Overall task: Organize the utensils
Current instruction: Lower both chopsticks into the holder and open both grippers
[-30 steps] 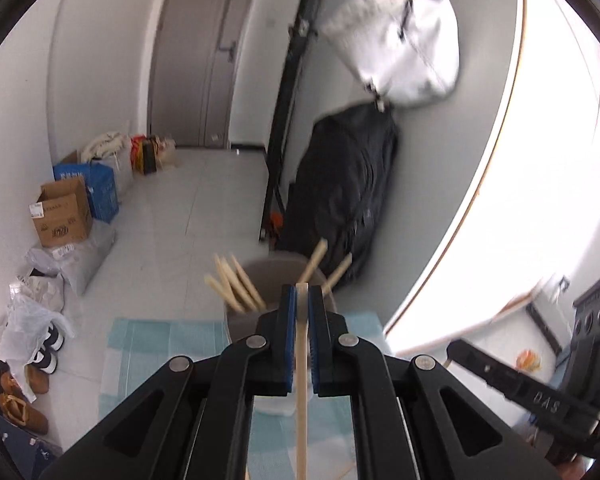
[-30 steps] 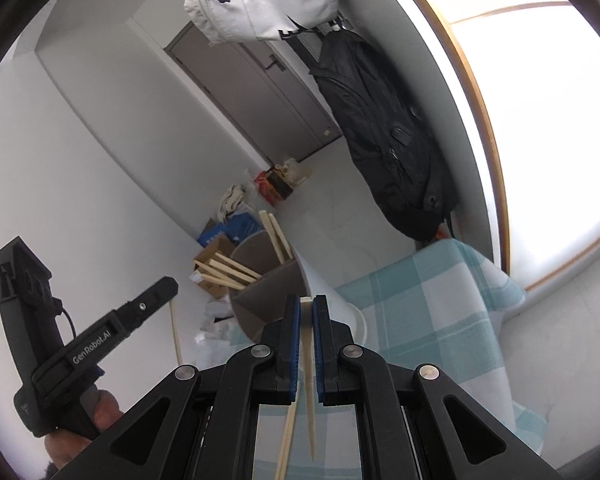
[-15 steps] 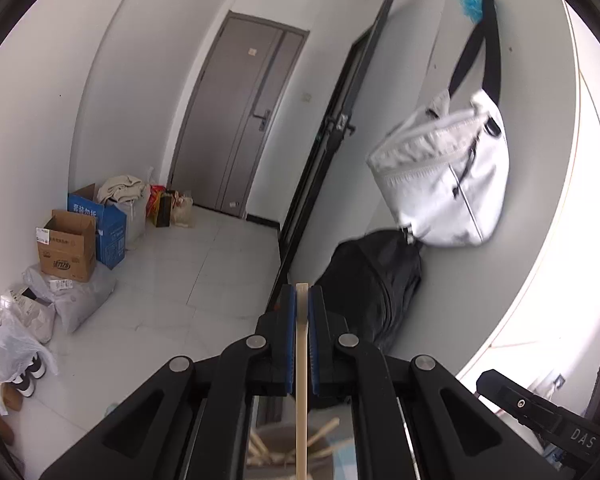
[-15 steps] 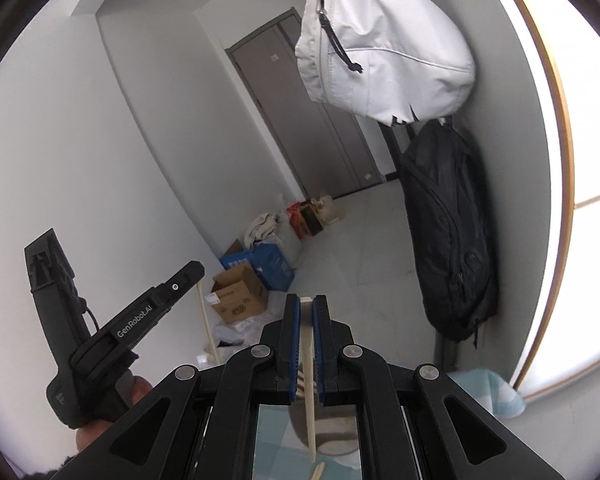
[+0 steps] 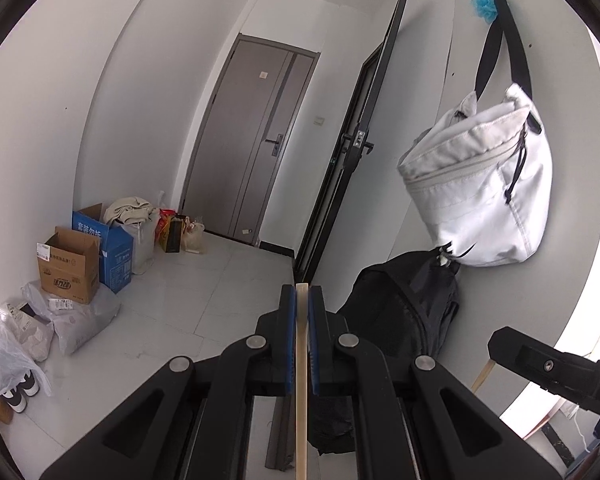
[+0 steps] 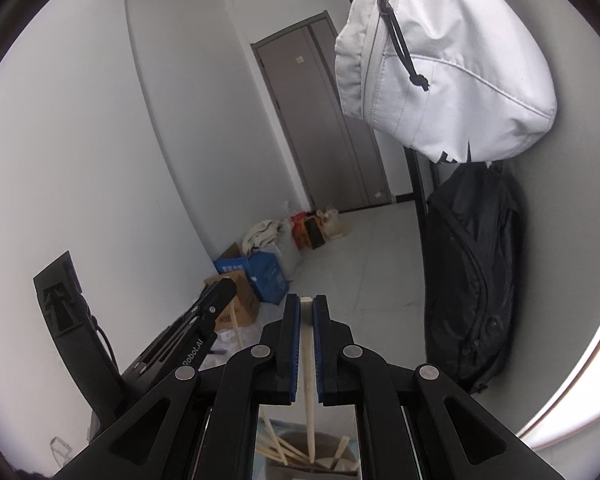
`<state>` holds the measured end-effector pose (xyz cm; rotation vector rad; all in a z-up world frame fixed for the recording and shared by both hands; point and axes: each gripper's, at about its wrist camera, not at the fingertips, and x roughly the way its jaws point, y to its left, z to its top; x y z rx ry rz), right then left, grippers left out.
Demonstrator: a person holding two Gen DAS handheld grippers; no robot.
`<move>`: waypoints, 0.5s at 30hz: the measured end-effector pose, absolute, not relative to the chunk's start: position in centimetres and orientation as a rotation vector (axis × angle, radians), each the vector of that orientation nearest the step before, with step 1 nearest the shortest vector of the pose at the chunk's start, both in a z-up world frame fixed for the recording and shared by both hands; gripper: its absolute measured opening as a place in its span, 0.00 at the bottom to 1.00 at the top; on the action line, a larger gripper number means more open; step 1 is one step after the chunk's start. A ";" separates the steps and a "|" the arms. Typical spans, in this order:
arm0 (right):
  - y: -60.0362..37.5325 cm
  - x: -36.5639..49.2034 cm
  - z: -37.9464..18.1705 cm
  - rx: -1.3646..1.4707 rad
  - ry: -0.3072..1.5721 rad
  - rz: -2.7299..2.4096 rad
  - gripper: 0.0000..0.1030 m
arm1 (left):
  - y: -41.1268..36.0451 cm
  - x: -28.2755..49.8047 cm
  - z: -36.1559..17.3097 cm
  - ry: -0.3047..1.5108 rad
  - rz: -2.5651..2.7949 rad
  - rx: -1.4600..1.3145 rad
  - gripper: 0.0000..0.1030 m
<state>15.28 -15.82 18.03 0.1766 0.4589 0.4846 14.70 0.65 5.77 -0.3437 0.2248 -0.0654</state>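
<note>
We hold one chopstick in each tool. The left tool (image 5: 302, 340) is clamped narrow on a pale wooden chopstick (image 5: 301, 400) that runs from between the blue pads down toward six o'clock in the left wrist view. The right tool (image 6: 306, 344) is likewise pinched on its own chopstick (image 6: 309, 392), whose lower end reaches down toward six o'clock, into or just over the mouth of the holder cup (image 6: 300, 446).

In the right wrist view that cup sits at the bottom edge, partly hidden by the tool, and several chopsticks (image 6: 278, 450) already lean inside it. So we judge part of the sorting done: a handful of sticks are in the cup, and two more are in hand but not yet released.

Both tools point out at the hallway, with the grey door (image 5: 244, 140) near twelve o'clock and the white bag (image 5: 480, 196) at two o'clock, so we see almost nothing of the table. Whether more utensils lie loose there, we cannot tell. What is left, as we read it, is to lower each held stick into the cup and let go.
</note>
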 end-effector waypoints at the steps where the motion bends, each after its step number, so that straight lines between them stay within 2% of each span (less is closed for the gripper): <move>1: -15.9 15.6 17.6 0.181 0.468 0.486 0.05 | 0.6 14.8 5.4 0.223 -0.066 -0.342 0.02; 15: -16.1 16.8 13.6 0.181 0.513 0.489 0.05 | -1.1 14.2 2.9 0.183 -0.054 -0.255 0.02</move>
